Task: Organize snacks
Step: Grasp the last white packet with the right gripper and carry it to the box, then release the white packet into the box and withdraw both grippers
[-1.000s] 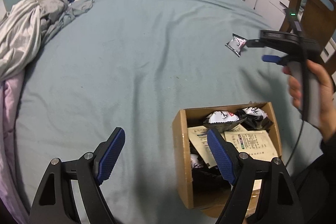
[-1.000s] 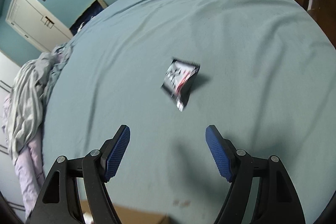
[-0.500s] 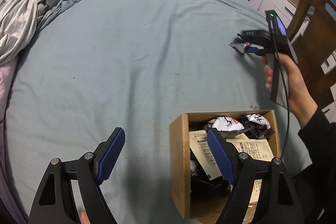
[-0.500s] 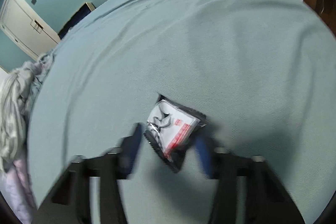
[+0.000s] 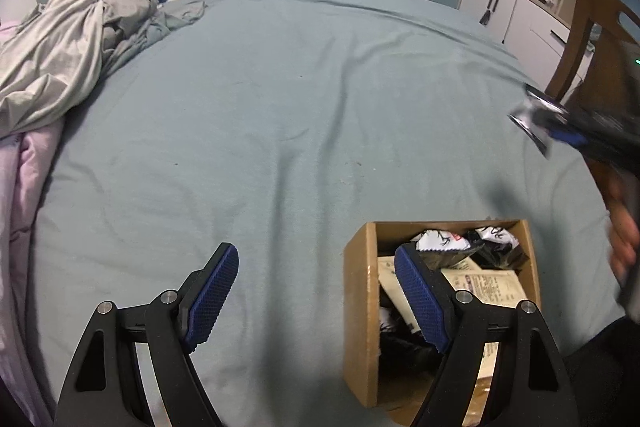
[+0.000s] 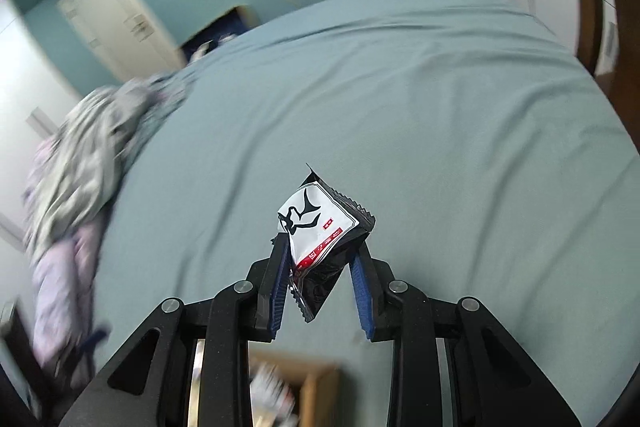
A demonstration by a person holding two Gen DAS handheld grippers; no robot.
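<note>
R gripper (image 6: 320, 283) has a snack pack (image 6: 320, 227) between its blue pads – jaws are closing, and the pack sits pinched in the gap, crumpled at its lower end. The pack is black and white w/ a red strip, its top corner poking up past the fingertips. It's lifted clear of the bedsheet (image 6: 440, 127), which shows below and behind it. In the L wrist view the same pack (image 5: 536, 119) shows at the far right edge, blurred, w/ the R gripper body and a hand (image 5: 624, 243) behind it, above the sheet and beyond the box.

L gripper (image 5: 316, 291) is wide open – nothing between the pads, nothing touched. Its left finger (image 5: 212, 299) hangs over bare sheet; its right finger (image 5: 420, 299) overlaps the box (image 5: 360, 307) in view, but whether it touches the box I can't tell.

The cardboard box sits on the sheet near the bed's close edge, top open. Inside: more black-and-white packs (image 5: 444, 243) toward the far wall and beige printed pouches (image 5: 484, 287) lying under them. The box also shows blurred at the bottom of the R wrist view, under the R gripper.

A heap of grey and pink bedding (image 5: 52, 67) lies at the sheet's far left, well apart from the box.
</note>
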